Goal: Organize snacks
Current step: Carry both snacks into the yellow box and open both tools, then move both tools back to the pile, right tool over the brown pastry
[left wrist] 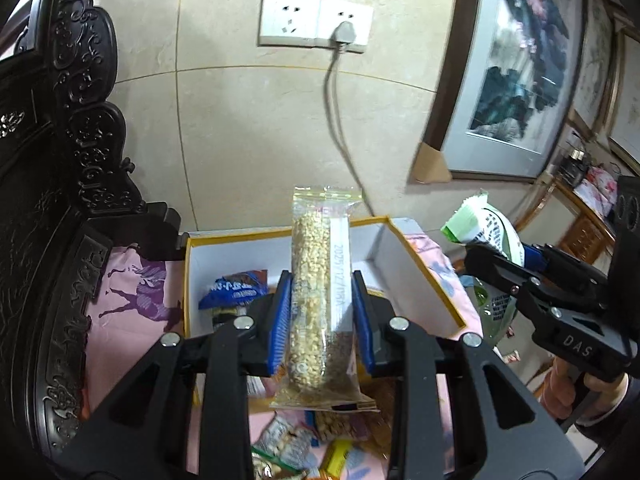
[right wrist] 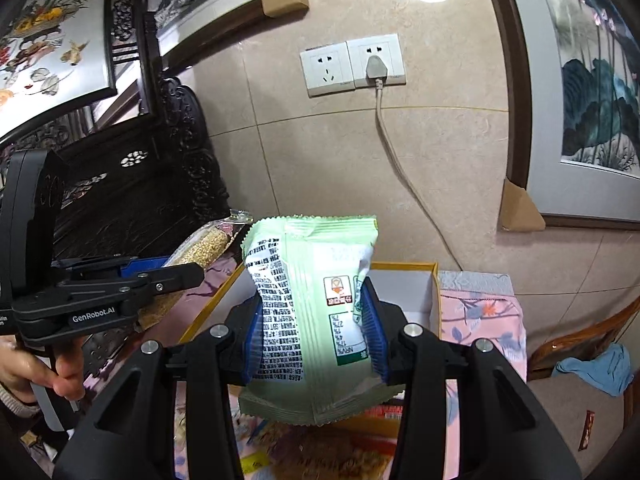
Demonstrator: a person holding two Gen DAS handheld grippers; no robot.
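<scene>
Left wrist view only: blue packet (left wrist: pixel 234 286) inside yellow-rimmed box (left wrist: pixel 420 276).

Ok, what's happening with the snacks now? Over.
Left gripper shut on clear grain bar. Right gripper shut on green packet. Both above yellow-edged box. Nothing blocking.

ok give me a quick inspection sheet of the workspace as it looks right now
Surface: pink patterned cloth under the box and the loose snacks.
Job's things: open yellow-edged box with a blue packet inside; clear grain bar packet and green snack bag held above it.
Clutter: loose snack packets in front of the box; blue cloth on a chair.
Grippers: left gripper shut on the grain bar packet; right gripper shut on the green snack bag.
Cables: grey cord running down from a plugged wall socket.
Surroundings: tiled wall, framed paintings, dark carved furniture.
</scene>
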